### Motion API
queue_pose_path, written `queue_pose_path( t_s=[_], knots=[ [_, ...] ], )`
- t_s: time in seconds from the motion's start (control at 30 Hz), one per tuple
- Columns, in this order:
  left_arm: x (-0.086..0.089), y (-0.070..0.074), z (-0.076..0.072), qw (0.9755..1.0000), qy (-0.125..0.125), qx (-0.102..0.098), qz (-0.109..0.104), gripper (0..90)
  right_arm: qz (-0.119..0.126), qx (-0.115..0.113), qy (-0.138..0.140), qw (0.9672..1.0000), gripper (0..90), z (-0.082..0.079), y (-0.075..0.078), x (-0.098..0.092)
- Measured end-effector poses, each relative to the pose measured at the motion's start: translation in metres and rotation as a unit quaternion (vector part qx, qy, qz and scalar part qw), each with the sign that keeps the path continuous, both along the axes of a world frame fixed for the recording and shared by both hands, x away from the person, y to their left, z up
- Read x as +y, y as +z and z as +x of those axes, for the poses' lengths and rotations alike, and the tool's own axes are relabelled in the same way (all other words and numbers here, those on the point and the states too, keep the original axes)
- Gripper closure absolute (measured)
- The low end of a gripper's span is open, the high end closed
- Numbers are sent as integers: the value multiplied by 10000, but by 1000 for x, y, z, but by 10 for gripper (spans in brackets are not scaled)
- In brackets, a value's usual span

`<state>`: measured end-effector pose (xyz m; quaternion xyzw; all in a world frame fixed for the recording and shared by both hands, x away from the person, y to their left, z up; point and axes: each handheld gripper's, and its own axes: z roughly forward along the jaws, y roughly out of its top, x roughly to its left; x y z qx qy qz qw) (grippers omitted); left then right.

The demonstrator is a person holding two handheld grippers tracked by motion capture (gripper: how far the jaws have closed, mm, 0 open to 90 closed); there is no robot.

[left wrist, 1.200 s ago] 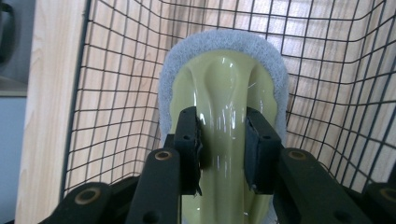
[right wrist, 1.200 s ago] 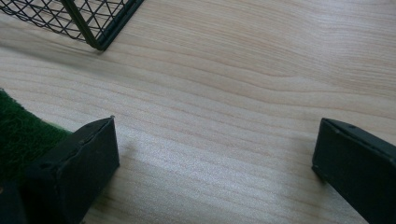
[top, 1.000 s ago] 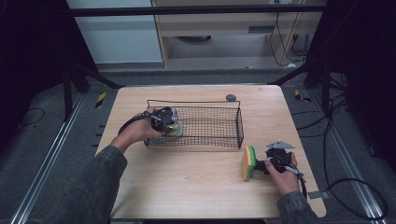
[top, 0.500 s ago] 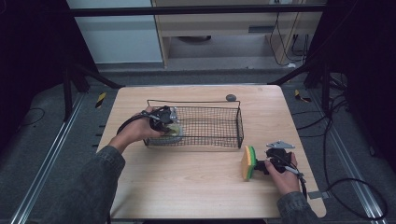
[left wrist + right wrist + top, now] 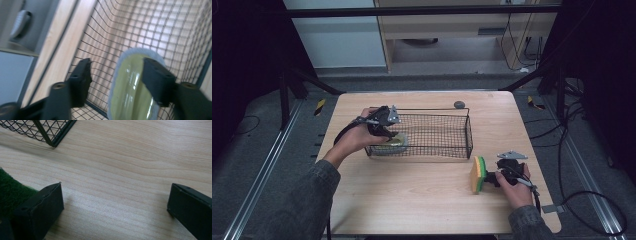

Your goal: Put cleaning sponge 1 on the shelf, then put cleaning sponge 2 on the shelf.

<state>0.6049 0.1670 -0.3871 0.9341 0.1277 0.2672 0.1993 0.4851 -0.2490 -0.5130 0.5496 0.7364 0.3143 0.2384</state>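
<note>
Since a second ago almost nothing is shifting: the left gripper point(image 5: 388, 131) is staying at the left end of the wire basket point(image 5: 447, 119), and the right gripper point(image 5: 488, 176) is staying by the sponge.

The wooden table point(image 5: 412, 200) is carrying the basket at its middle. The basket is sitting with its long side across the table, black mesh all round. Inside it, at its left end, a pale green scrubbing pad point(image 5: 391, 142) with a grey-white edge is lying on the mesh floor. The left gripper is reaching over the basket's left rim, its jaws standing apart; in the left gripper view the pad point(image 5: 132, 87) is sitting between the two jaws, nearer the right-hand one, which is overlapping its edge, though I cannot tell whether it is touching.

In front of the basket's right corner, a yellow sponge with a green face point(image 5: 477, 174) is standing on edge. The right gripper's jaws are spread wide over bare wood, the sponge's green face point(image 5: 10, 191) lying just outside the left-hand jaw.

Behind the basket's far rim a small grey object point(image 5: 459, 104) is resting.
</note>
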Motion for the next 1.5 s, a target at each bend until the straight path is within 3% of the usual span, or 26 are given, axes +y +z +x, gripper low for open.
queue_pose_path(
  t_s=[0.17,0.2,0.27,0.33,0.37,0.4,0.43,0.5,0.53,0.57,0.63,0.73,0.77,0.8,0.9,0.93,0.97,1.0,1.07,1.1,1.2,1.23,1.27,1.37,1.5],
  knots=[
    [1,5,-6,9989,321,-71,-321,131,7,4,-4,10000,7,0,0,0],
    [1,5,-6,9989,321,-71,-321,117,7,4,-4,10000,7,0,0,0],
    [2,9,-11,9967,491,-107,-640,96,1,1,-1,10000,7,0,0,0],
    [3,10,-14,9957,553,-110,-734,71,2,2,0,10000,7,0,0,0],
    [6,12,-21,9927,686,-142,-977,58,10,3,0,10000,6,0,0,0],
    [6,12,-21,9927,686,-142,-977,53,3,5,3,10000,6,0,0,0],
    [11,13,-29,9891,793,-166,-1228,51,12,4,1,10000,6,0,0,0],
    [16,13,-40,9849,933,-269,-1436,42,10,14,10,10000,6,0,0,0],
    [16,13,-40,9849,933,-269,-1436,42,21,18,9,10000,7,0,0,0],
    [22,11,-51,9807,1096,-370,-1576,41,34,15,16,10000,9,0,0,0],
    [29,7,-64,9748,1274,-416,-1785,41,5,10,72,10000,10,-1,0,-2],
    [40,-5,-84,9679,1543,-453,-1932,41,9,137,67,9999,50,-4,3,-2],
    [44,-11,-91,9646,1641,-449,-2015,42,7,181,60,9998,74,-5,5,-2],
    [48,-16,-97,9629,1725,-449,-2027,44,-28,209,90,9997,91,-7,6,-3],
    [54,-28,-108,9623,1850,-404,-1955,47,-42,259,44,9996,106,-12,10,-4],
    [59,-34,-115,9583,1984,-428,-2012,48,-77,222,20,9997,117,-15,13,-5],
    [67,-47,-124,9574,2020,-336,-2037,50,-189,189,20,9996,164,-20,23,-6],
    [67,-47,-124,9574,2020,-336,-2037,44,-189,189,20,9996,164,-20,23,-6],
    [71,-60,-131,9561,2142,-143,-1993,47,-240,144,-11,9996,196,-27,34,-8],
    [74,-71,-136,9528,2208,-1,-2085,49,-279,216,-21,9994,217,-32,44,-8],
    [74,-78,-138,9516,2229,130,-2113,49,-276,275,-24,9992,239,-36,53,-8],
    [72,-84,-137,9515,2231,282,-2098,49,-303,351,-58,9989,249,-39,64,-7],
    [72,-84,-137,9515,2231,282,-2098,49,-303,351,-58,9989,249,-39,64,-7],
    [71,-88,-136,9529,2237,284,-2026,49,-280,437,-34,9986,265,-40,84,-3],
    [71,-90,-136,9517,2246,358,-2064,48,-265,516,-6,9983,279,-40,95,1]
  ],
)
